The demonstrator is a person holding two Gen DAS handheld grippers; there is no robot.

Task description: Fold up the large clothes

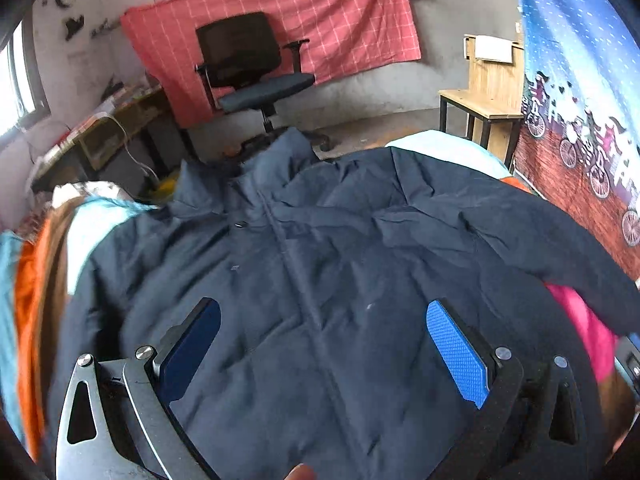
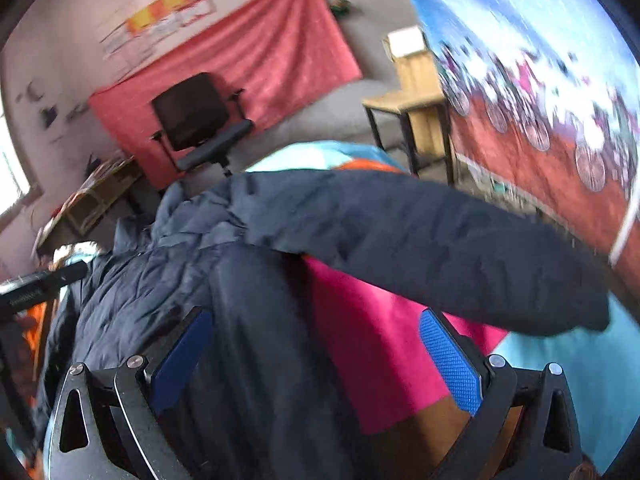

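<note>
A dark navy padded jacket (image 1: 320,248) lies front up on a bed, collar toward the far end. My left gripper (image 1: 324,344) is open and hovers over the jacket's lower front, blue pads either side of the zip line. In the right wrist view the jacket (image 2: 168,280) lies at the left and its right sleeve (image 2: 440,240) stretches out to the right. My right gripper (image 2: 316,356) is open over the jacket's right side edge and holds nothing.
The bed cover (image 2: 384,352) is pink, light blue and orange. A black office chair (image 1: 252,76) stands beyond the bed by a red hanging cloth (image 1: 352,12). A wooden desk (image 1: 488,92) and a printed blue wall cloth (image 1: 580,100) are at the right.
</note>
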